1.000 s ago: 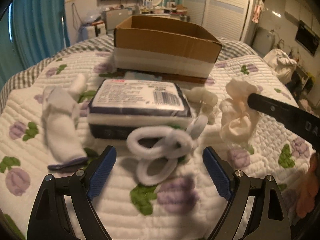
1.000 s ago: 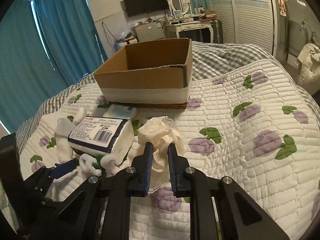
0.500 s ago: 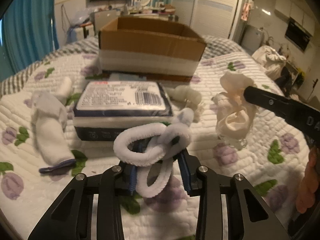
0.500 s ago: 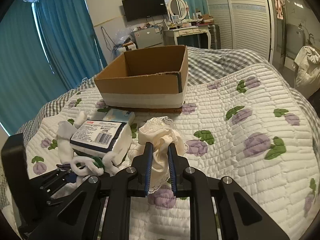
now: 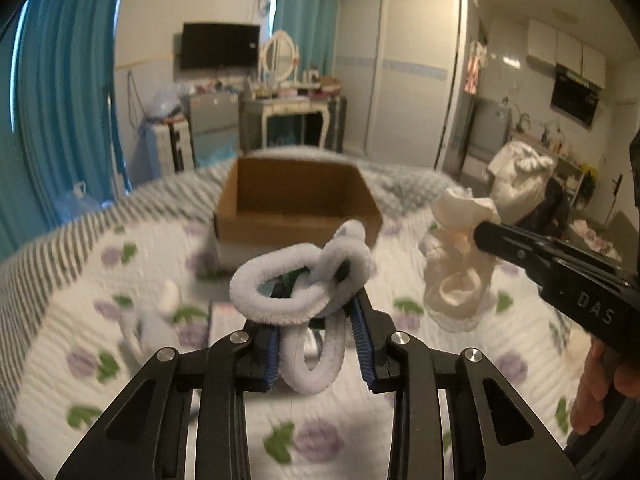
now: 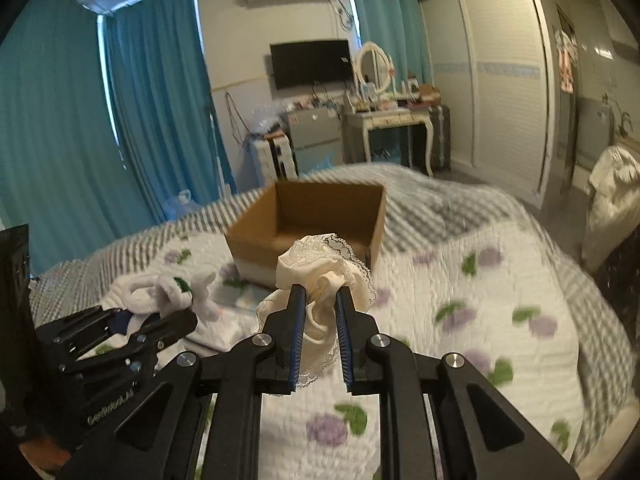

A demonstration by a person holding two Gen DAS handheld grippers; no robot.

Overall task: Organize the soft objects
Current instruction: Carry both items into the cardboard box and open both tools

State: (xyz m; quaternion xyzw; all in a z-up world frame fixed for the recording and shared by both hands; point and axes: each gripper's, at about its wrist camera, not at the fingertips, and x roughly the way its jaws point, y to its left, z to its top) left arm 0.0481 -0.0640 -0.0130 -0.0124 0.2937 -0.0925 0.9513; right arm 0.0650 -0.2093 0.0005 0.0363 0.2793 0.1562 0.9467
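A white fuzzy loop [image 5: 308, 280] is hanging clamped in the left gripper [image 5: 318, 334] above the quilt [image 5: 120, 320], while the right gripper [image 6: 320, 332] is squeezing a cream lace cloth [image 6: 324, 276] beside it, both facing the open cardboard box [image 5: 296, 200] sitting on the bed beyond.

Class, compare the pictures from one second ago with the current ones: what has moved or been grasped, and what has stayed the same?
The left gripper, open a second ago, closed on the white fluffy loops and lifted them off the quilt. The right gripper raised the cream lace cloth it already held. The cardboard box stayed put.
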